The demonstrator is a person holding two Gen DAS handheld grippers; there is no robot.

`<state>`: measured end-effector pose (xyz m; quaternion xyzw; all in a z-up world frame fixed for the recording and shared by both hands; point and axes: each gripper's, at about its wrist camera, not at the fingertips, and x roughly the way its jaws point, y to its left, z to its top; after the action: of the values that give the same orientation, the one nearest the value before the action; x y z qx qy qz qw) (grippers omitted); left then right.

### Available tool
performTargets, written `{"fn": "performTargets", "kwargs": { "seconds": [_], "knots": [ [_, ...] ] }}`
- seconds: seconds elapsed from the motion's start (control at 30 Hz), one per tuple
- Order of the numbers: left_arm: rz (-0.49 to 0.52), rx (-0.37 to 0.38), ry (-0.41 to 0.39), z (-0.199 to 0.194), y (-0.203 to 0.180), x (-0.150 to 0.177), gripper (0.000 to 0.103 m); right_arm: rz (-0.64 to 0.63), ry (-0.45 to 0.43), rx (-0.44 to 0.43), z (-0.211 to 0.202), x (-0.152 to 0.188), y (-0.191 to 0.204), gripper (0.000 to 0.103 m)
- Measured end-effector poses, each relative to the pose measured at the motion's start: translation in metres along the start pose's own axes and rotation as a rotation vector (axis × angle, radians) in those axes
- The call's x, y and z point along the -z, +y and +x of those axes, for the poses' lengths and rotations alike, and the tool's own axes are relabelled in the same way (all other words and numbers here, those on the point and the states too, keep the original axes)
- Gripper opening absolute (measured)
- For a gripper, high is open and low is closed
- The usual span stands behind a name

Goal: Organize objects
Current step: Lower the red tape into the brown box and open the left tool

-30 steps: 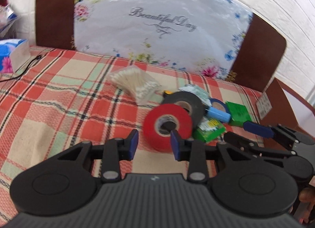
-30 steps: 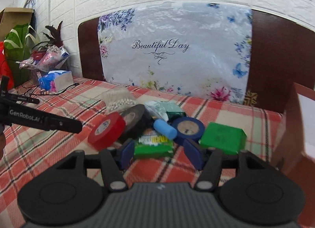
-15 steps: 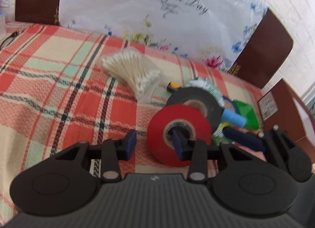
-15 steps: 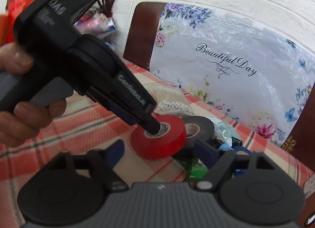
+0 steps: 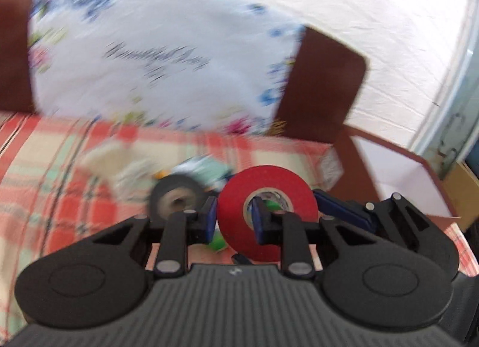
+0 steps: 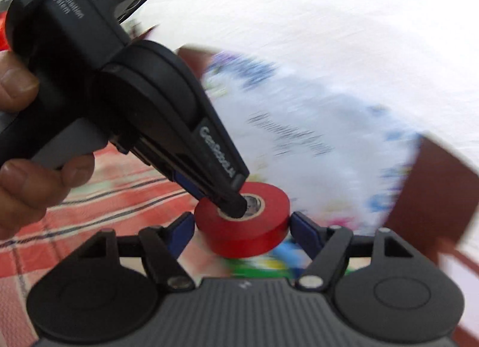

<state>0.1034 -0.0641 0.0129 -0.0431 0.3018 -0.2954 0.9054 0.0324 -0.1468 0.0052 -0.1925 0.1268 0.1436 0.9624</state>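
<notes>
My left fingers have just clamped the red tape roll's wall, lifted clear of the plaid-covered table; right fingers bracket it unclenched; carry it level, no twisting.

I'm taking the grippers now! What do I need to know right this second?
Left gripper: shut on the red tape roll, one finger through its hole; its jaws have just been closing.
Right gripper: open, jaws either side of the same roll, just been closing; no sure grip yet.
Things: the black tape roll and blurred small items lie on the checked cloth.
Done: red roll picked up.
Left: probably pass it over or place it, then sort the rest.
</notes>
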Motion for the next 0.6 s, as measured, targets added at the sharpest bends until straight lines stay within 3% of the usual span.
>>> {"fn": "performTargets", "kwargs": {
  "seconds": [0.17,0.27,0.43,0.53,0.6],
  "knots": [
    [0.162,0.110,-0.021,0.025,-0.102,-0.033,0.027,0.091,-0.038,0.197,-0.049,0.007,-0.077,0.072],
    [0.251,0.141,-0.004,0.057,-0.157,-0.037,0.027,0.165,-0.008,0.280,-0.069,0.021,-0.132,0.072],
    [0.299,0.146,0.133,0.125,-0.206,-0.028,0.027,0.383,0.131,0.251,-0.071,0.062,-0.217,0.072],
    [0.326,0.090,0.180,0.149,-0.219,-0.021,0.028,0.481,0.202,0.208,-0.059,0.082,-0.246,0.073],
    [0.327,0.052,0.207,0.156,-0.221,-0.017,0.029,0.548,0.194,0.174,-0.057,0.088,-0.260,0.075]
  ]
}}
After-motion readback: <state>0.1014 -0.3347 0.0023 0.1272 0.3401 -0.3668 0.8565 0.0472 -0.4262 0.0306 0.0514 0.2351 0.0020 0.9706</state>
